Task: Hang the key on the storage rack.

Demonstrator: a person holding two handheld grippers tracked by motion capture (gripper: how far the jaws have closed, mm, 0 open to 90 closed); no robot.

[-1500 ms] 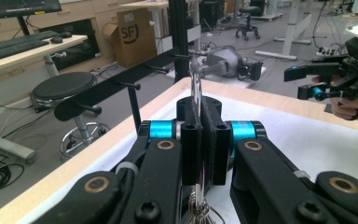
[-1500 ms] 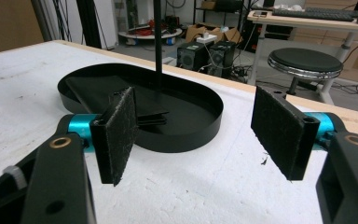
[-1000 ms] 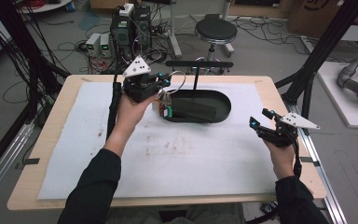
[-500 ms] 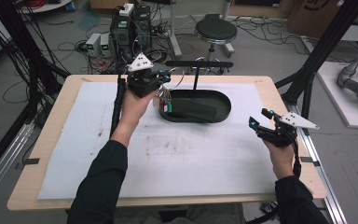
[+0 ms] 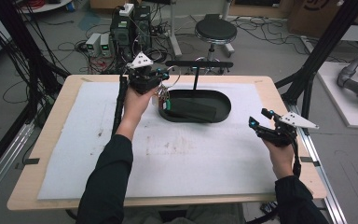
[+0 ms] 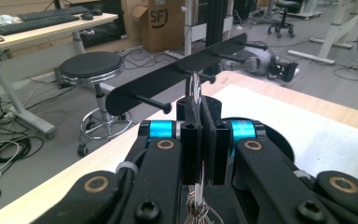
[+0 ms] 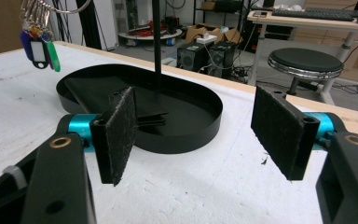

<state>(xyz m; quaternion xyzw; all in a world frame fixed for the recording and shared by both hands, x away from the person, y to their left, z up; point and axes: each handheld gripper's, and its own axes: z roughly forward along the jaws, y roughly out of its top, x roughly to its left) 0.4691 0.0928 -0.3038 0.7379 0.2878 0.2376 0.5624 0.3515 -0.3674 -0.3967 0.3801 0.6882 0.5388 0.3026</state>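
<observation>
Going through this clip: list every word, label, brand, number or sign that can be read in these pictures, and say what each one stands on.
"SF", with a bracket after it: printed on the cardboard box on the floor behind the table, in the left gripper view.
White tag insert on the key bunch: nothing legible, too small.
Cardboard box at the top right of the high view: a dark mark cut off by the edge, unreadable.
Power units on the floor: any labels are too blurred.

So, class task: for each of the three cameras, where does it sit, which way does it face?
High view: above the table's near side, looking forward and down; both forearms, left gripper, right gripper.
Left gripper view: behind shut jaws pinching a key ring, facing the hook rack.
Right gripper view: between open jaws, facing the black tray.
Shared: tray, rack post, stool.
</observation>
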